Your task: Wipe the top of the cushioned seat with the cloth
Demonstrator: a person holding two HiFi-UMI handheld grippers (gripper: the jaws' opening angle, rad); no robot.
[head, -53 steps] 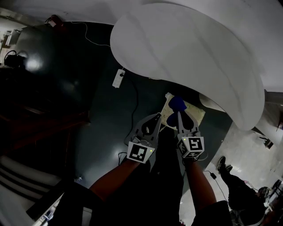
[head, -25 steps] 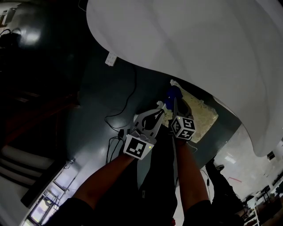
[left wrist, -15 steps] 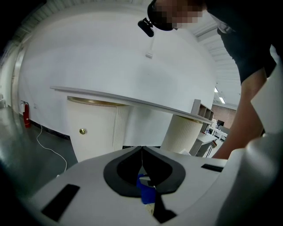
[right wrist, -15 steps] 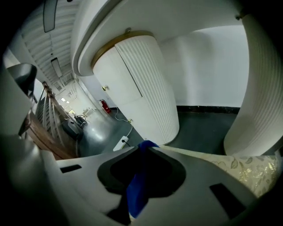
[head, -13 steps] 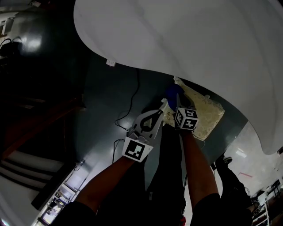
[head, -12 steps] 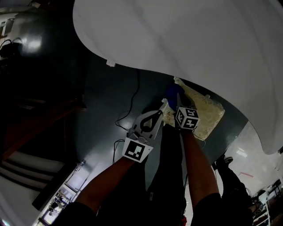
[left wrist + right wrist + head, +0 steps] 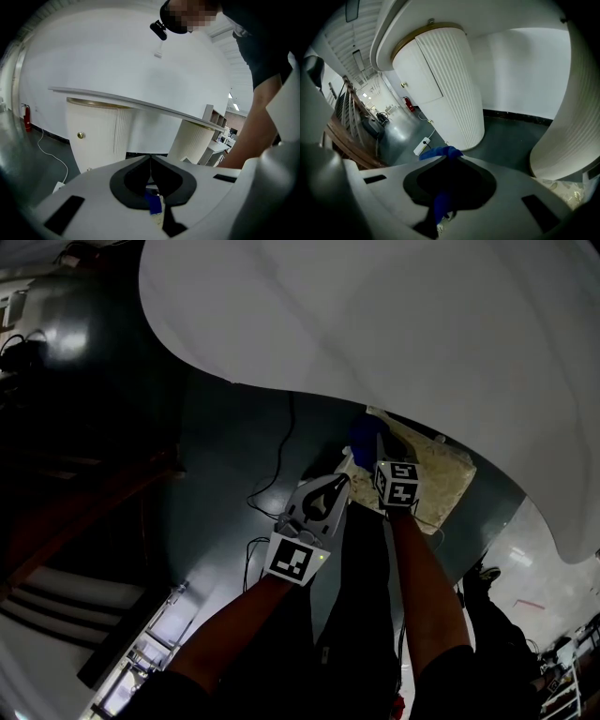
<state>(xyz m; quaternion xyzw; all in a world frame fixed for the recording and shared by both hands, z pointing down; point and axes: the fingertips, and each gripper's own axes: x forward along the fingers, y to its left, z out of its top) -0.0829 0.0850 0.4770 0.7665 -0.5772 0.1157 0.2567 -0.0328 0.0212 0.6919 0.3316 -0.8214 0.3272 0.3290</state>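
Head view puts your right tongs (image 7: 379, 448) clamped on the blue cloth (image 7: 364, 432) at the near-left edge of the cushioned seat (image 7: 439, 474), which sits low, partly under the white desk (image 7: 394, 324). Right gripper view confirms it: the cloth is pinched at the tips and a tail hangs down behind them. Your left tongs (image 7: 337, 486) are pressed together just beside the seat's edge. The scrap of blue in their slot looks to be the cloth beyond, not something they hold. I cannot tell whether the cloth touches the cushion. By my reading the cloth is in hand and at the seat, but nearly the whole top remains to wipe.
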